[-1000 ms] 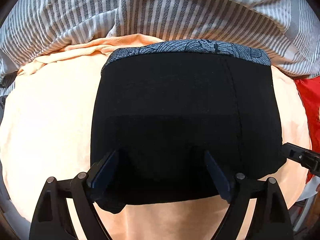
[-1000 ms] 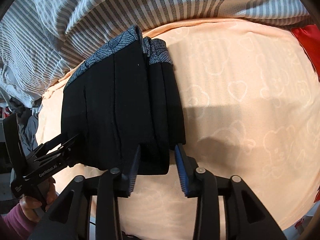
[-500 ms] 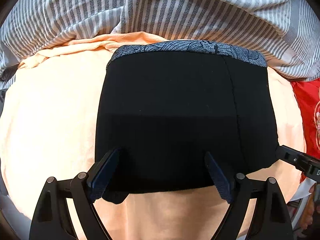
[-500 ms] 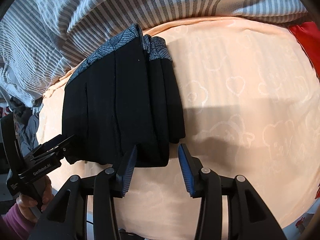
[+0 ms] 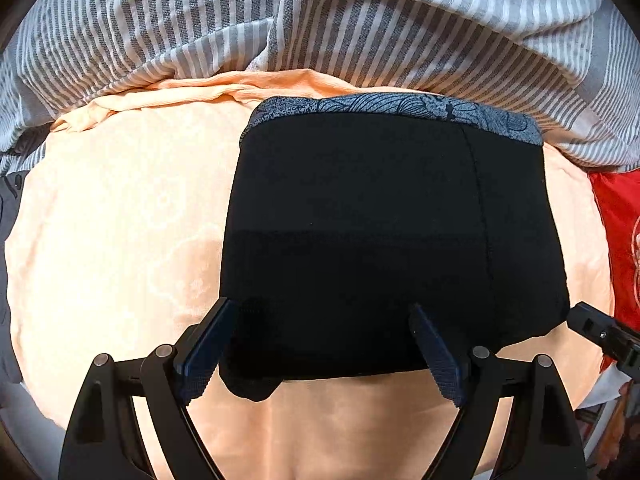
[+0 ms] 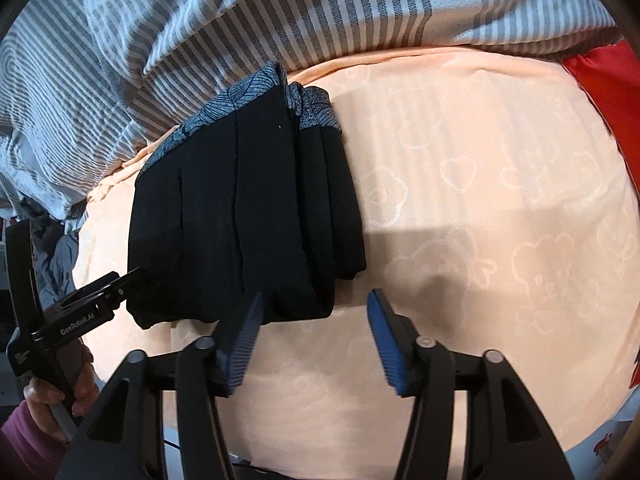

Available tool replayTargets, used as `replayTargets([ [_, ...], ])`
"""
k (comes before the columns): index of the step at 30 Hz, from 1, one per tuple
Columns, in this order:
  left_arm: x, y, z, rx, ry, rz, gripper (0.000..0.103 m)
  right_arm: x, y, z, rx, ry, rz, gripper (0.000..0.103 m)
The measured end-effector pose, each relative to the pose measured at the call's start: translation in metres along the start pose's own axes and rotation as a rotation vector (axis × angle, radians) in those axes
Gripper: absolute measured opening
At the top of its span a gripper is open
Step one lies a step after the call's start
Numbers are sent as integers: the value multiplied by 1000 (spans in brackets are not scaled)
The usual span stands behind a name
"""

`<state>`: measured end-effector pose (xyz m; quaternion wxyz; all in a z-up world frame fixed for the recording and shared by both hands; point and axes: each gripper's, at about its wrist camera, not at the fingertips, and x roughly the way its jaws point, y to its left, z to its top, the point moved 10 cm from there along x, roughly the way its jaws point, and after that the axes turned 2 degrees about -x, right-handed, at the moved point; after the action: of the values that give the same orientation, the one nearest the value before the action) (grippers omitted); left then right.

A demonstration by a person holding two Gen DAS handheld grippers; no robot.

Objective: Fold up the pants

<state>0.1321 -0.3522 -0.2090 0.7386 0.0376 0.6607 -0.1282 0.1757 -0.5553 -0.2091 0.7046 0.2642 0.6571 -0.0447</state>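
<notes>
Bedsheet (image 6: pixel 460 208) shows between right claw (image 6: pixel 316 344), opening off pants (image 6: pixel 248 216).

From my remote seat, the pants (image 5: pixel 360 240) read as matt black knit cloth, smooth, with a blue-grey printed woven waistband (image 5: pixel 400 108). Under them the bed sheet (image 5: pixel 120 220) is soft peach cloth, faintly embossed with hearts and bears. The blanket (image 5: pixel 320 20) behind is grey-and-white striped fabric with a coarse weave. My left claw (image 5: pixel 324 348) and right claw (image 6: pixel 316 340) are matt black plastic with shiny metal pins; their pads (image 6: pixel 386 344) look like ribbed blue rubber.
</notes>
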Motion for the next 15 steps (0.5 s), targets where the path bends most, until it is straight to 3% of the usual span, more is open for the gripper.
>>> replayTargets([
  [7, -9, 5, -2, 11, -2, -4, 89, -2, 2, 0, -3, -2, -5, 69],
  [15, -11, 11, -6, 1, -1, 3, 89, -1, 5, 0, -1, -3, -6, 70],
])
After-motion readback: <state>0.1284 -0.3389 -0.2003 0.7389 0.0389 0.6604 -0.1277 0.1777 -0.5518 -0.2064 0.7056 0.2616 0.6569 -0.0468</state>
